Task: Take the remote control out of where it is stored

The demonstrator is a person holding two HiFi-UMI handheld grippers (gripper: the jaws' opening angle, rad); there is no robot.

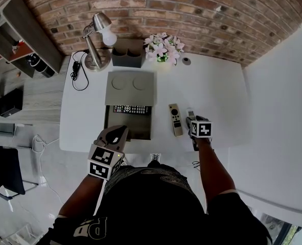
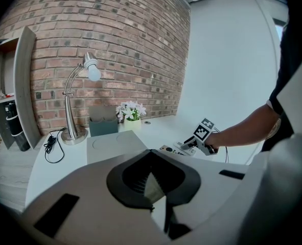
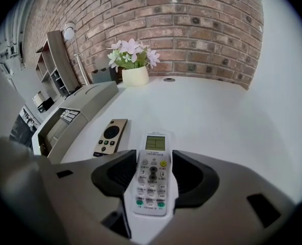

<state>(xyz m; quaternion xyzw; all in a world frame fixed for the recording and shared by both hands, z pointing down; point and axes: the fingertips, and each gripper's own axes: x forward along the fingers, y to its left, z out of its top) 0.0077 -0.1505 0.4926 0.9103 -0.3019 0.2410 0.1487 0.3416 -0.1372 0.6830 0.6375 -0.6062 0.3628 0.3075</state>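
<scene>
Remote control [image 3: 151, 182], the white one, sits clamped between the right gripper's [image 3: 153, 160] wide-spread fingers, low over the white table [image 1: 217, 96]. An open grey storage box [image 1: 130, 88] holds a black remote [image 1: 131, 108]. A tan remote [image 1: 175, 119] lies beside it. Left gripper [image 1: 119, 132] is closed and empty.

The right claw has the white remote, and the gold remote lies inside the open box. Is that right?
Not quite. The gold remote lies on the table beside the box, not inside it, as the head view shows. The right claw does have the white remote.
</scene>
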